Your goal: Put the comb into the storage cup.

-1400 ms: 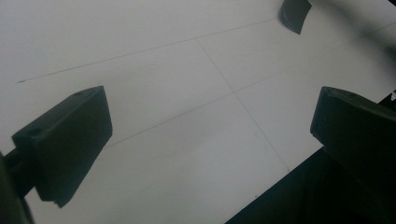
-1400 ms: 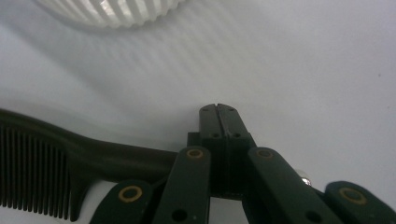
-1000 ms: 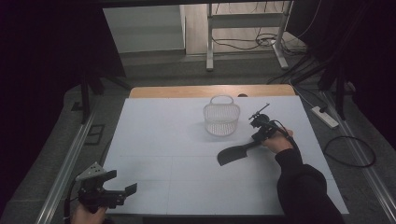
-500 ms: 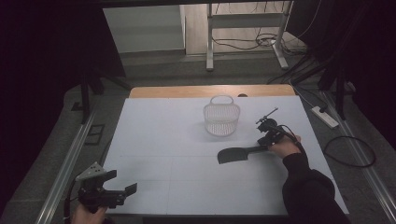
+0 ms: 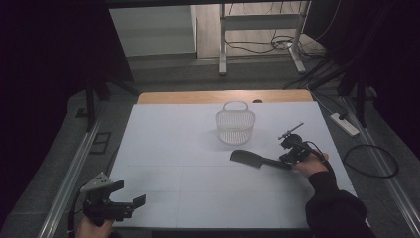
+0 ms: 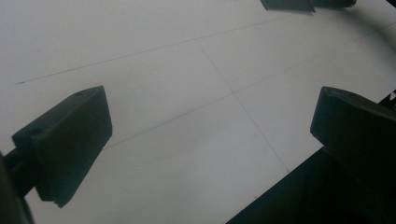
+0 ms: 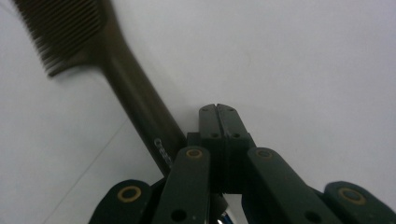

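The right claw (image 5: 288, 157) (pressed together) has dragged the comb (image 5: 257, 159) nearer the person

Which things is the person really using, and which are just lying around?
In use:
right gripper, jaws shut, beside the handle
black comb on the table
white basket, probably

Lying about:
left gripper, open and idle
power strip on the floor
cables

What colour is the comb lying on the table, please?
The comb is dark brown, nearly black; the right gripper view shows it best.
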`<state>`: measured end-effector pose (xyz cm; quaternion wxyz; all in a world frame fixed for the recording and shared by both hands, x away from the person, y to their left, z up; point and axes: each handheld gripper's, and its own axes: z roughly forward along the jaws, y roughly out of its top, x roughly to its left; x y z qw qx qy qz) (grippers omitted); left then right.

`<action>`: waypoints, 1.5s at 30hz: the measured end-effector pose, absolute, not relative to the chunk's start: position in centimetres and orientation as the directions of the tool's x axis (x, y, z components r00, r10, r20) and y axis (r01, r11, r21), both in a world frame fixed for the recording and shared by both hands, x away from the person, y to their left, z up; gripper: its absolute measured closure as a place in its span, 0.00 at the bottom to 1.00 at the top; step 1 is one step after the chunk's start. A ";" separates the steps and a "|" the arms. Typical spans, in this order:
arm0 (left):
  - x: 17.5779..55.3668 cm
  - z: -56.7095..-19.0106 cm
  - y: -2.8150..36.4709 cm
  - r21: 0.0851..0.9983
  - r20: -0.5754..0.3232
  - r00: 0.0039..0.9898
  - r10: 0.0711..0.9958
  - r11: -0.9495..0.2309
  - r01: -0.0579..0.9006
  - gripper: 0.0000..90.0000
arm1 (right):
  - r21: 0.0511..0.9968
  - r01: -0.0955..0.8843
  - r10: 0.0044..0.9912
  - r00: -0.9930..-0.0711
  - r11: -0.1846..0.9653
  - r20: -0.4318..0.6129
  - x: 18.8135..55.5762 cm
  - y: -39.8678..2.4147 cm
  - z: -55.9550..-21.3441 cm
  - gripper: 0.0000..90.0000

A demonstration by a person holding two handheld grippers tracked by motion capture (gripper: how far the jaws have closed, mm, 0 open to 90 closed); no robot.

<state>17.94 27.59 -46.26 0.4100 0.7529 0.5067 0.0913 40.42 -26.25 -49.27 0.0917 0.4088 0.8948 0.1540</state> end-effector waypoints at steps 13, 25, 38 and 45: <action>18.0 -46.2 27.5 0.708 -0.275 0.471 0.838 -0.154 0.689 0.00 | 0.361 0.706 0.763 -0.646 0.609 -0.023 38.0 -27.3 -49.3 0.99; 18.0 -46.2 27.5 0.709 -0.273 0.472 0.838 -0.156 0.688 0.00 | 0.361 0.708 0.764 -0.644 0.606 -0.019 36.0 -27.8 -49.3 0.99; 18.0 -46.2 27.4 0.709 -0.273 0.472 0.838 -0.157 0.688 0.00 | 0.363 0.699 0.753 -0.658 0.616 -0.012 33.8 -27.6 -49.2 0.99; 18.0 -46.2 27.4 0.709 -0.272 0.472 0.839 -0.157 0.688 0.00 | 0.364 0.691 0.747 -0.664 0.624 -0.019 33.0 -27.5 -49.1 0.99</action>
